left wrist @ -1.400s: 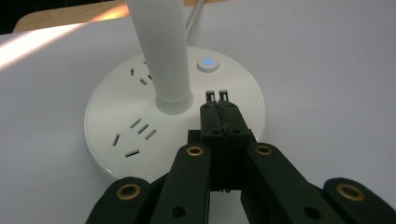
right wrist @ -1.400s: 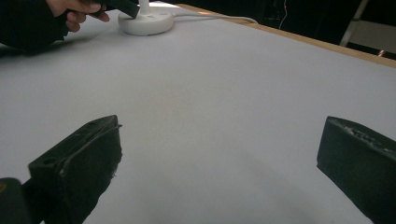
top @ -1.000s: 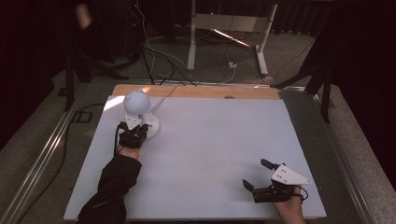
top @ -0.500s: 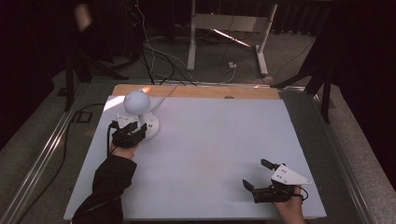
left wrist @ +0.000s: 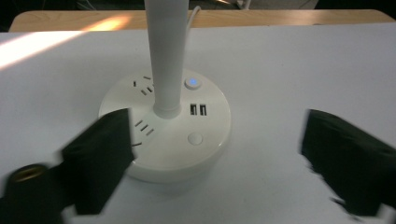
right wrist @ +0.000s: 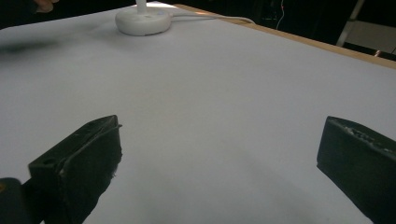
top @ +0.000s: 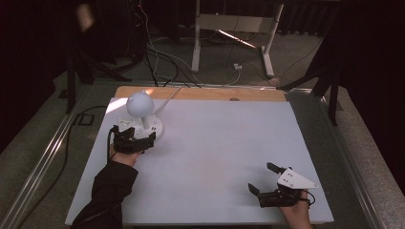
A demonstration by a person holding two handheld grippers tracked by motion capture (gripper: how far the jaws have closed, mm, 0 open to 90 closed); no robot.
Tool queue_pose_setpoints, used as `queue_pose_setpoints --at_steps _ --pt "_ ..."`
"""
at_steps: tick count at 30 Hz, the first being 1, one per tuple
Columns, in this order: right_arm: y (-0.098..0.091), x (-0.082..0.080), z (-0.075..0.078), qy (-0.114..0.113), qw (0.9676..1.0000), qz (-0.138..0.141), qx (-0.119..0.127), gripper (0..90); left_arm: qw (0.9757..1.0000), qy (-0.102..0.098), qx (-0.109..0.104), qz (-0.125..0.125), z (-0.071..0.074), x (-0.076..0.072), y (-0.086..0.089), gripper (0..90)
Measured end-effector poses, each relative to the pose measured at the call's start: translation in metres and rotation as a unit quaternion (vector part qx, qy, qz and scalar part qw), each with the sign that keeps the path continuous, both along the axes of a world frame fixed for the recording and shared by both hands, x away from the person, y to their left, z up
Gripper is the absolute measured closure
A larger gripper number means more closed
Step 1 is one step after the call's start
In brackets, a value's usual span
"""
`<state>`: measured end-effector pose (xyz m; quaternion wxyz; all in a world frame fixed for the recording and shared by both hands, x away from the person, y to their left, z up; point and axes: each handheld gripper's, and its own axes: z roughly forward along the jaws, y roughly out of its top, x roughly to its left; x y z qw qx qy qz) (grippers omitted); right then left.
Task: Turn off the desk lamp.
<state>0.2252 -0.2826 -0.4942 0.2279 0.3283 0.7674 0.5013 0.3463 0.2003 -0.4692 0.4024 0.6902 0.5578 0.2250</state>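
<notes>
Poised with jaws spread at the round lamp base (left wrist: 166, 135), left gripper (top: 134, 141) apparently approaching its buttons; right gripper (top: 271, 183) idle, likewise spread; next, probably a careful press.

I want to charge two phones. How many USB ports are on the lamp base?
2. Both USB ports sit side by side on top of the lamp base, just right of the stem, between the two round buttons. The base's far side is hidden.
</notes>
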Motion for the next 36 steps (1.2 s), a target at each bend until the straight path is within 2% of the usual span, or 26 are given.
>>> queue_pose_setpoints --at_steps 2,11,19,27,34,36 --pt "0.0 0.0 0.0 0.0 1.0 -0.001 -0.001 0.0 1.0 -0.004 0.001 -0.002 0.001 -0.003 0.003 0.7" --pt "0.001 0.0 0.0 0.001 1.0 -0.001 -0.003 0.0 1.0 -0.003 -0.002 -0.009 0.003 -0.019 0.012 0.6" --pt "0.001 0.0 -0.001 0.003 1.0 0.0 -0.003 0.0 0.9995 0.003 -0.001 -0.031 0.0 -0.036 0.012 0.5" --pt "0.002 0.0 -0.001 0.005 1.0 0.0 -0.002 0.0 0.9987 0.001 0.002 -0.051 -0.002 -0.055 0.011 0.5" --pt "0.002 0.0 -0.001 0.005 1.0 0.0 -0.003 0.0 0.9973 0.01 0.002 -0.073 -0.01 -0.067 0.012 0.6" --pt "0.002 0.0 -0.001 0.005 1.0 -0.001 -0.003 0.0 0.997 0.012 0.009 -0.076 -0.012 -0.07 0.012 0.5"
